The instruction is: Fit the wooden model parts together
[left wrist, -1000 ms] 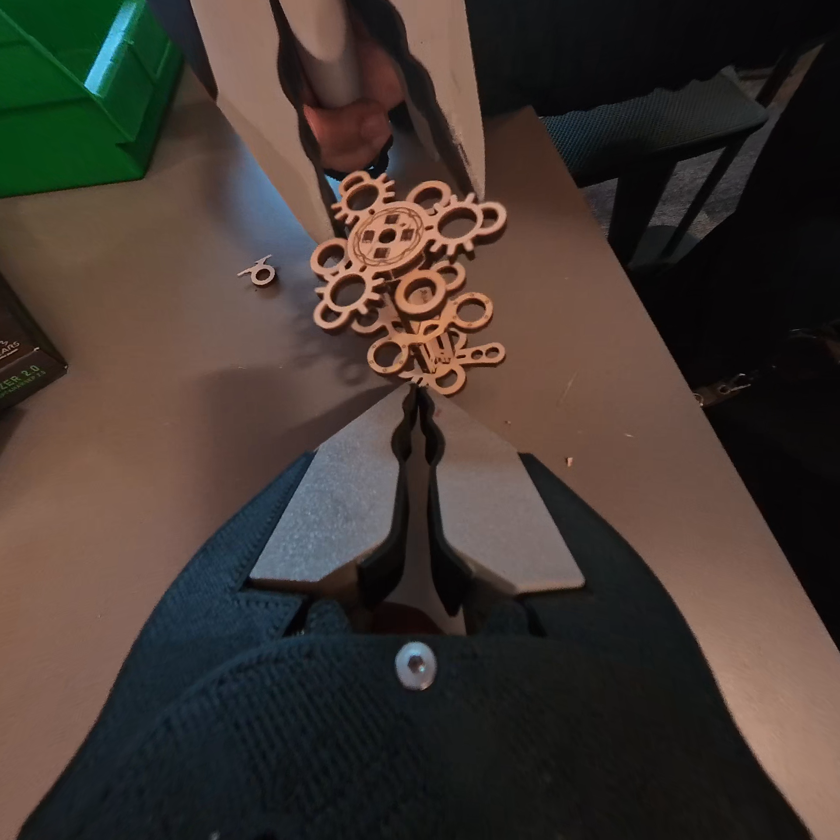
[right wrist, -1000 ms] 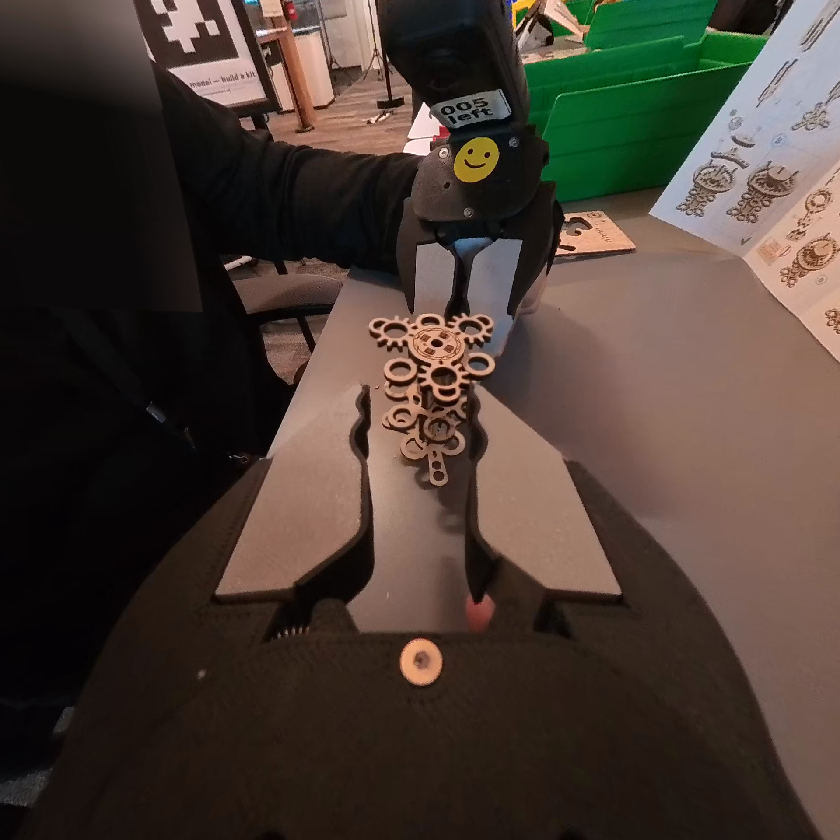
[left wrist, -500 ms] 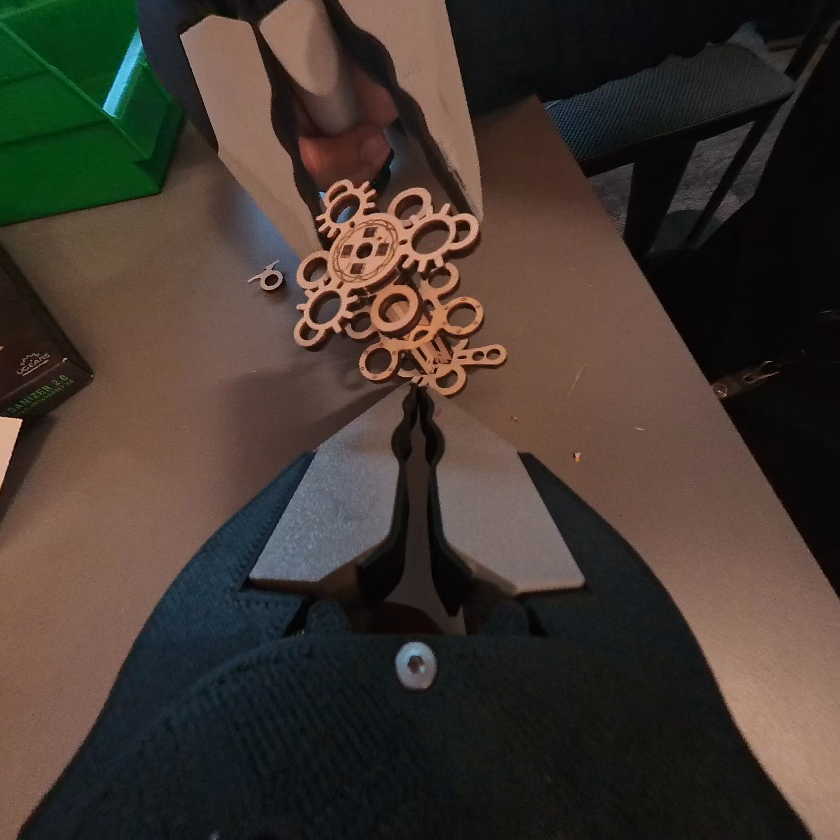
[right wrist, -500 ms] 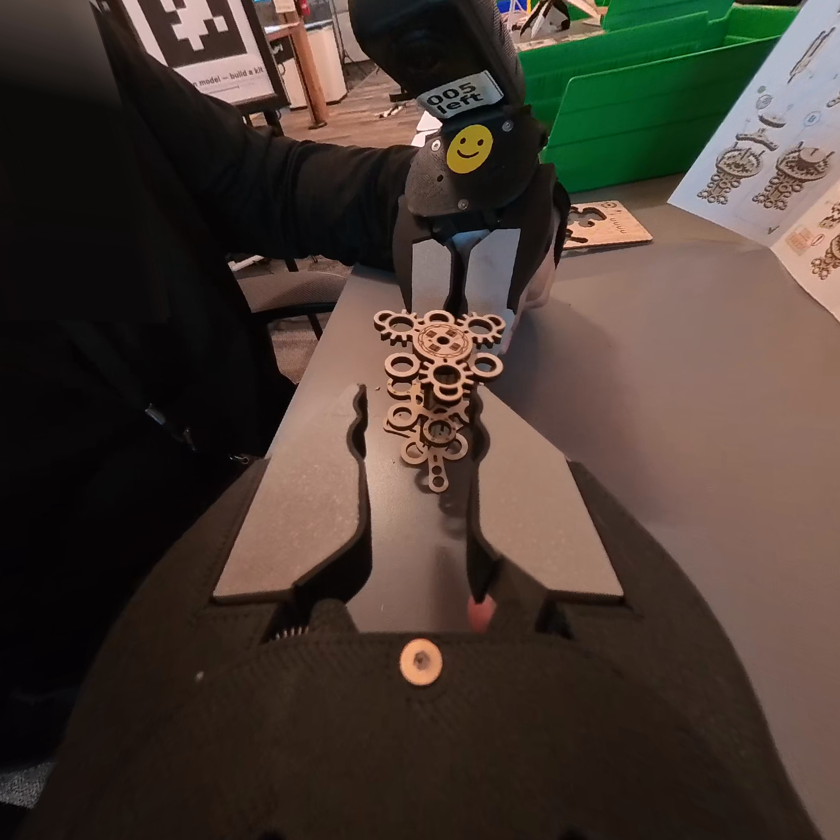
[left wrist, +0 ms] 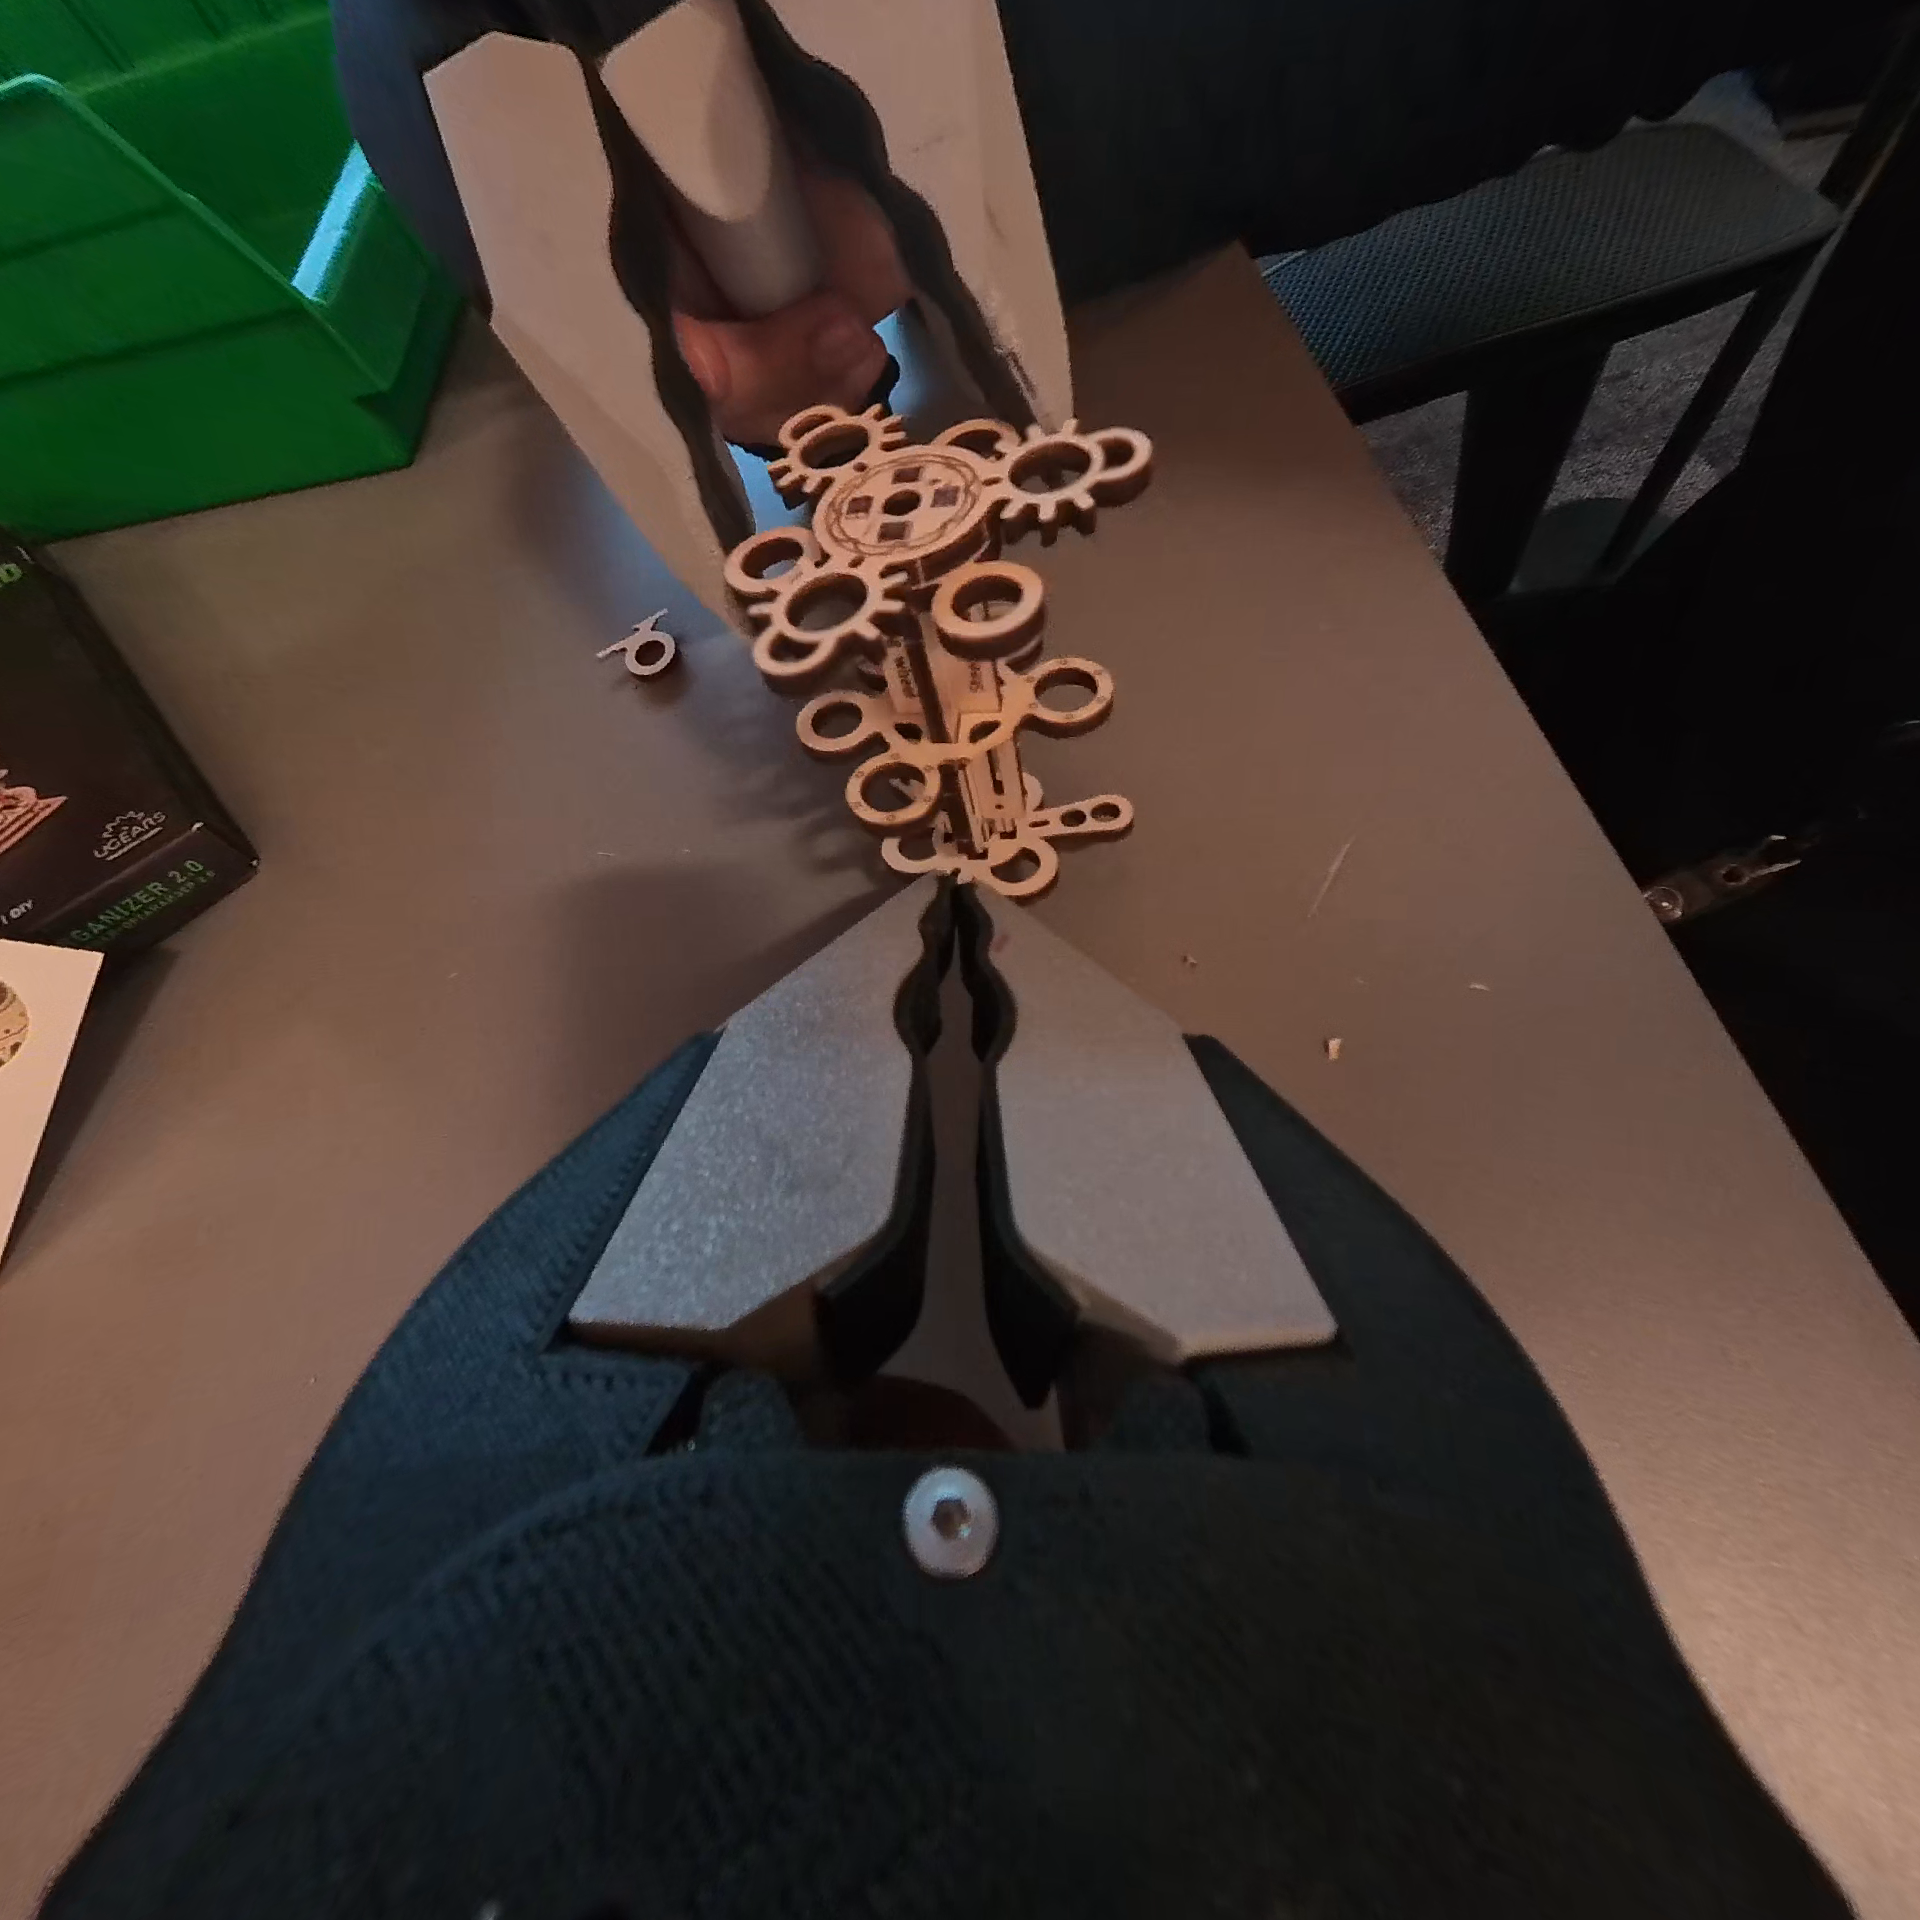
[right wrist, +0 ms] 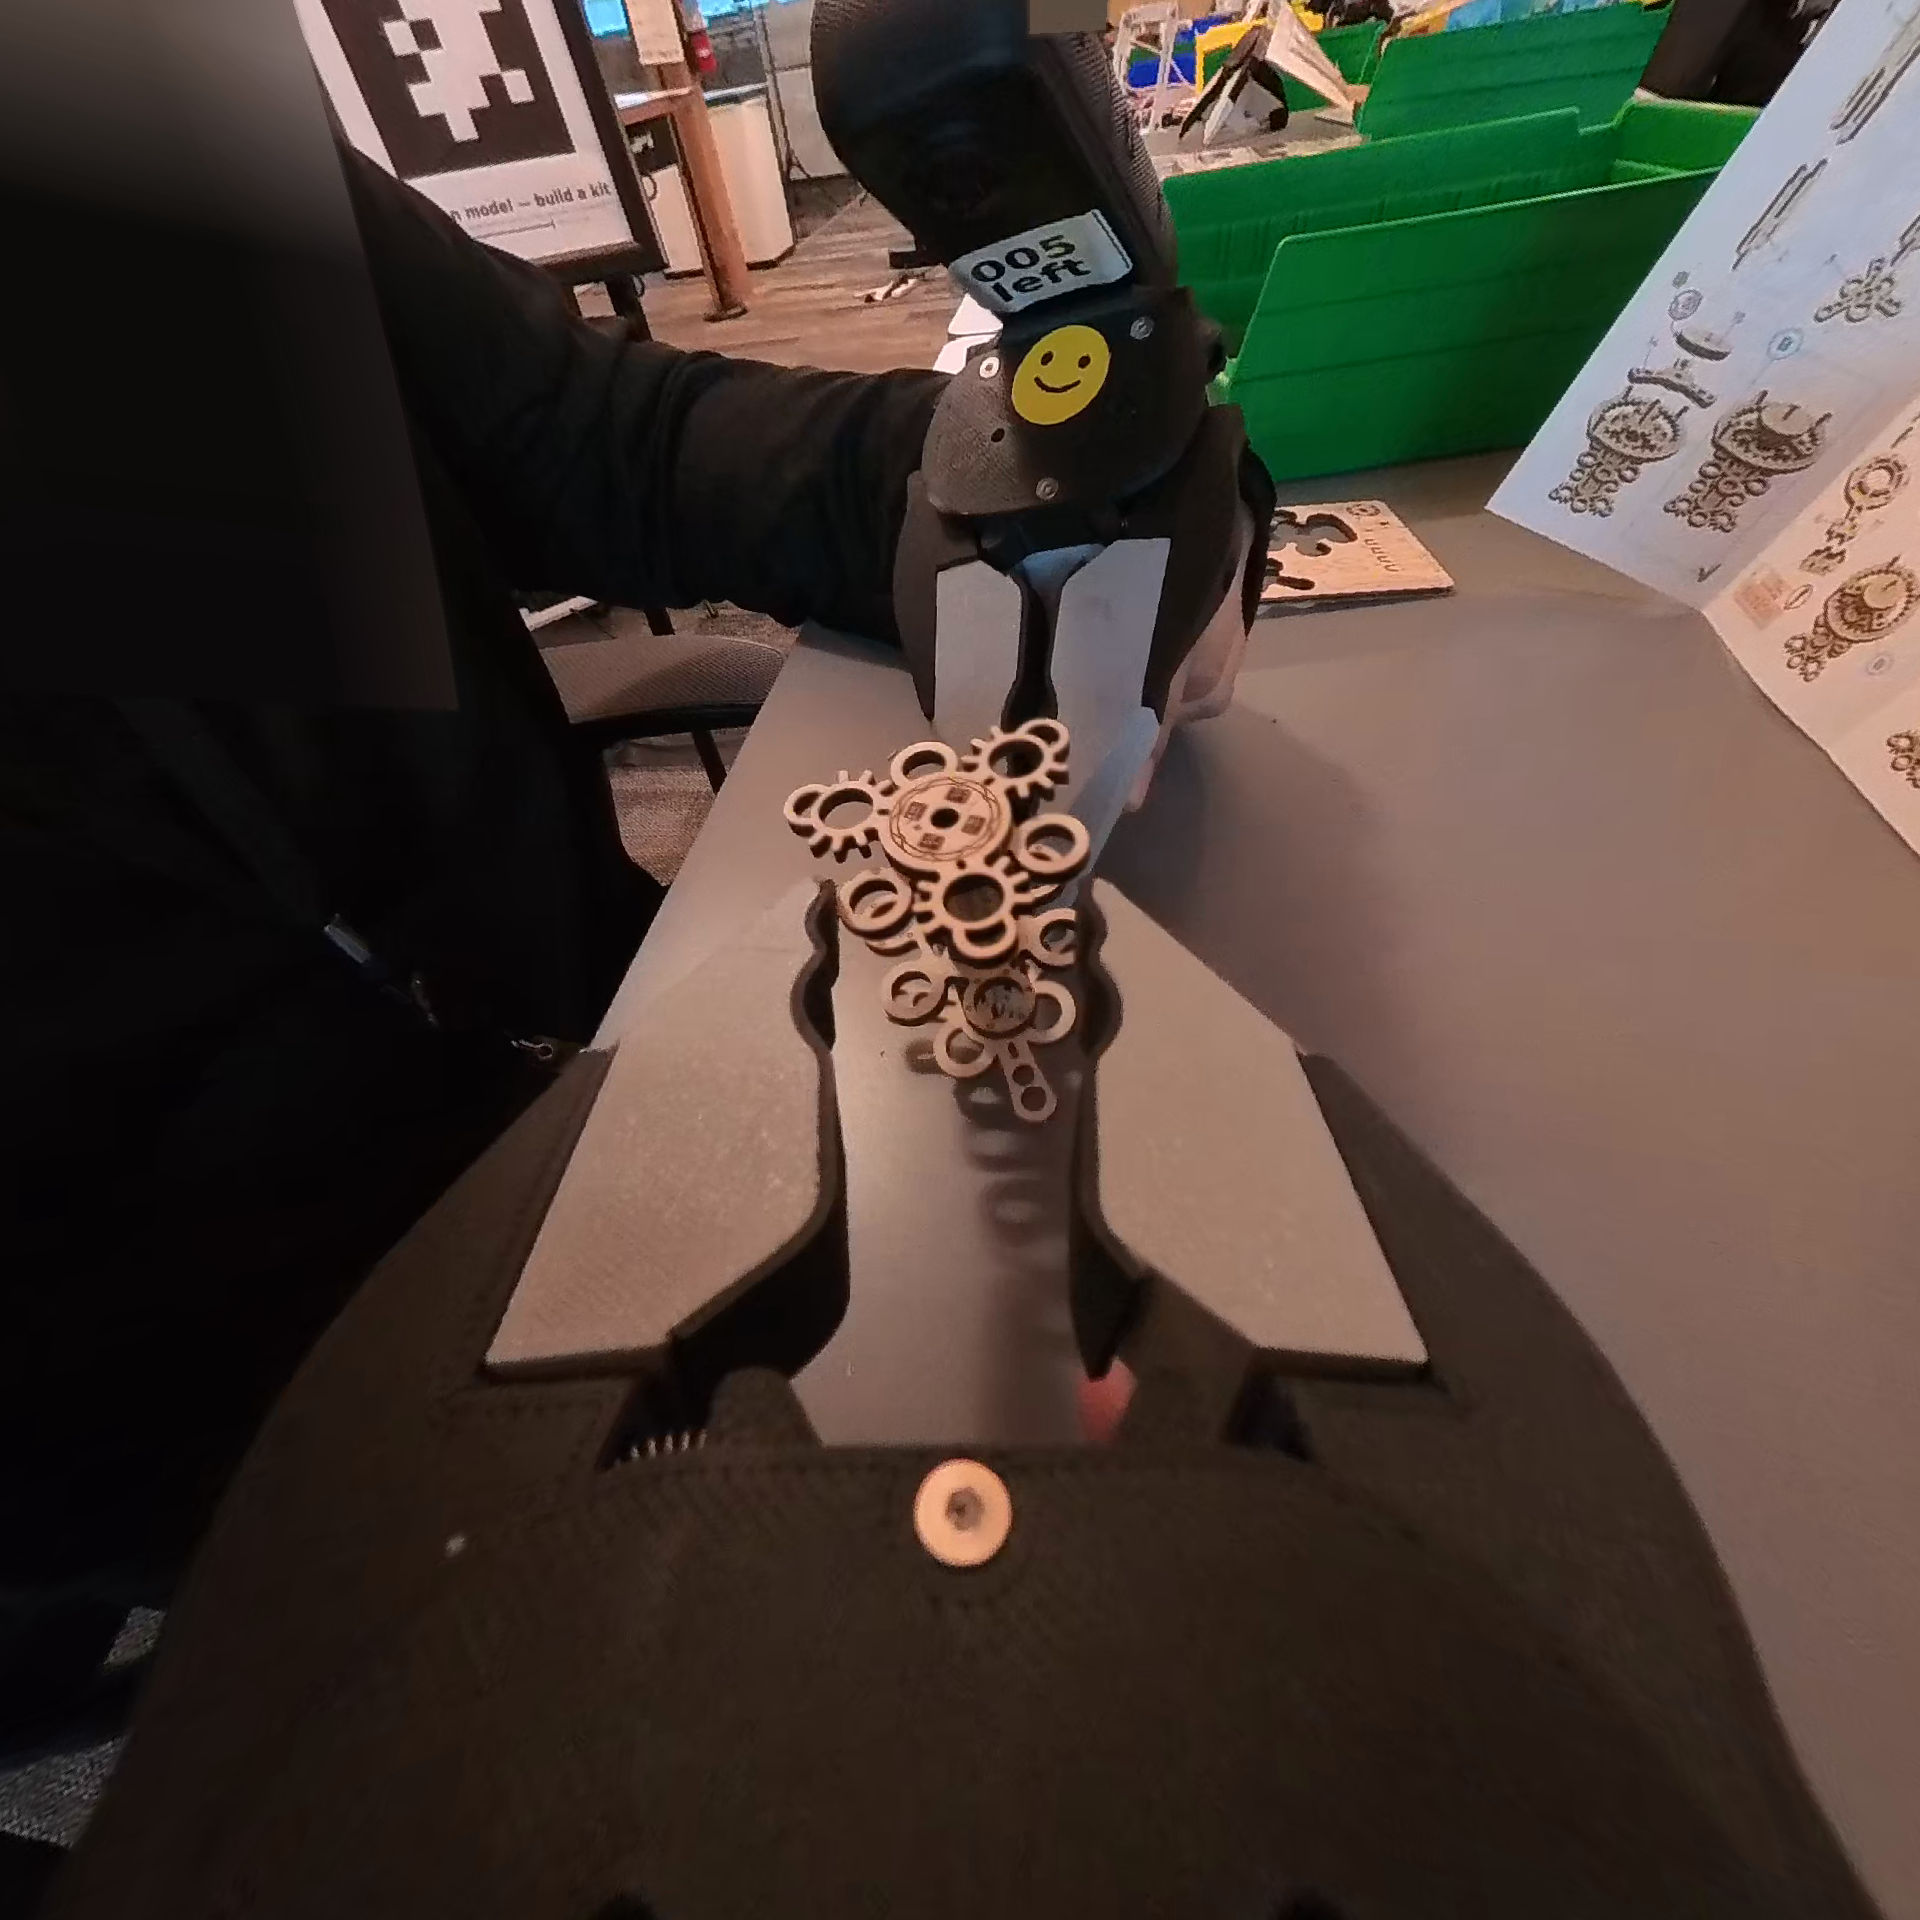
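The wooden model [left wrist: 914,644], a stack of flat ring and gear shapes with a round hub on top, hangs just above the grey table [left wrist: 416,935]. My left gripper [left wrist: 956,899] is shut on its near end. In the right wrist view the left gripper [right wrist: 1049,727] comes in from the far side, and the model [right wrist: 966,831] lies between my own fingers. My right gripper [right wrist: 956,904] is open around the model's lower rings. The right finger is very close to them; I cannot tell if it touches. In the left wrist view the right gripper [left wrist: 894,509] straddles the hub end.
A small loose wooden piece [left wrist: 644,652] lies left of the model. Green bins [left wrist: 156,312] stand at the back, and a black box [left wrist: 94,790] at the left. An instruction sheet [right wrist: 1766,468] and a cut-out wooden sheet [right wrist: 1351,556] are nearby. The table edge and a chair [left wrist: 1558,260] are close. The grippers' ends are close to 5 centimetres from one another. From either gripper's tips it is about 12 centimetres to the small loose wooden piece [left wrist: 644,652].
The model has turned slightly in the left gripper's hold, its hub end swinging left in the right wrist view. The jaws of both grippers stand as before.
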Motion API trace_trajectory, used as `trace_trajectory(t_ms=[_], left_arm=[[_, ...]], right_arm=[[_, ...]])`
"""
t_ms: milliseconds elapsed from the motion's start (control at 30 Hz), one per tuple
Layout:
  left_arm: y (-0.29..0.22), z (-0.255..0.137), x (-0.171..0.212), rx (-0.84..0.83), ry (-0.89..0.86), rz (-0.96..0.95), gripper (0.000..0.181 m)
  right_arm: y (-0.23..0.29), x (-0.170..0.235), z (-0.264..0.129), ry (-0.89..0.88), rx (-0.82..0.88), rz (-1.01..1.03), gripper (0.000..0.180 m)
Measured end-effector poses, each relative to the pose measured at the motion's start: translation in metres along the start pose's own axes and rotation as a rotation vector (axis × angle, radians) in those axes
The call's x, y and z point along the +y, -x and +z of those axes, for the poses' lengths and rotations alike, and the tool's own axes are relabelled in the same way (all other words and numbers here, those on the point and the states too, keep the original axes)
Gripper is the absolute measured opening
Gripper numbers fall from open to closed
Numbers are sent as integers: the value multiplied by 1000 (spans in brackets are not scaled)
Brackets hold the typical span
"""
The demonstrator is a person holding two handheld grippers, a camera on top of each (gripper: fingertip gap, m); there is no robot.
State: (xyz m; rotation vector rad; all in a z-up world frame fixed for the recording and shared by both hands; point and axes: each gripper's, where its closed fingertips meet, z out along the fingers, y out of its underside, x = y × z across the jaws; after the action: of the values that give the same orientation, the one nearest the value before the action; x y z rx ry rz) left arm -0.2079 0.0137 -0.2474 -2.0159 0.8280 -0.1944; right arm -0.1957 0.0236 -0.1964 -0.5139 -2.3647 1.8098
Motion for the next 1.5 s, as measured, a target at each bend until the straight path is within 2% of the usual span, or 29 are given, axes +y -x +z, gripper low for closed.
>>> trace_trajectory(t_ms=[667, 767, 833, 933, 1100, 1233, 1300, 1333, 1367, 1500], left_arm=[[2, -4, 5, 17, 15, -85, 0], [5, -16, 7, 5, -8, -122, 4], [9, -26, 6, -12, -29, -149, 14], [8, -36, 5, -12, -57, -175, 17], [2, -28, 19, -27, 47, -139, 21], [2, -27, 18, -27, 47, -145, 29], [3, -32, 17, -22, 13, -165, 25], [3, -35, 18, -11, 4, -179, 16], [3, -37, 21, -1, 8, -197, 9], [0, -39, 34, 15, 48, -220, 7]], right_arm=[[-2, -1, 1, 0, -2, 9, 41], [-1, -3, 3, 4, -7, 5, 41], [0, -4, 5, 13, -14, -2, 41], [-1, -4, 6, 48, -15, -11, 41], [-3, -4, 12, 156, -11, -50, 41], [-6, -2, 19, 276, -24, -71, 40], [-7, -3, 22, 311, -38, -69, 40], [-8, -4, 24, 322, -46, -66, 32], [-9, -6, 26, 328, -53, -62, 32], [-12, -11, 33, 336, -59, -60, 32]])
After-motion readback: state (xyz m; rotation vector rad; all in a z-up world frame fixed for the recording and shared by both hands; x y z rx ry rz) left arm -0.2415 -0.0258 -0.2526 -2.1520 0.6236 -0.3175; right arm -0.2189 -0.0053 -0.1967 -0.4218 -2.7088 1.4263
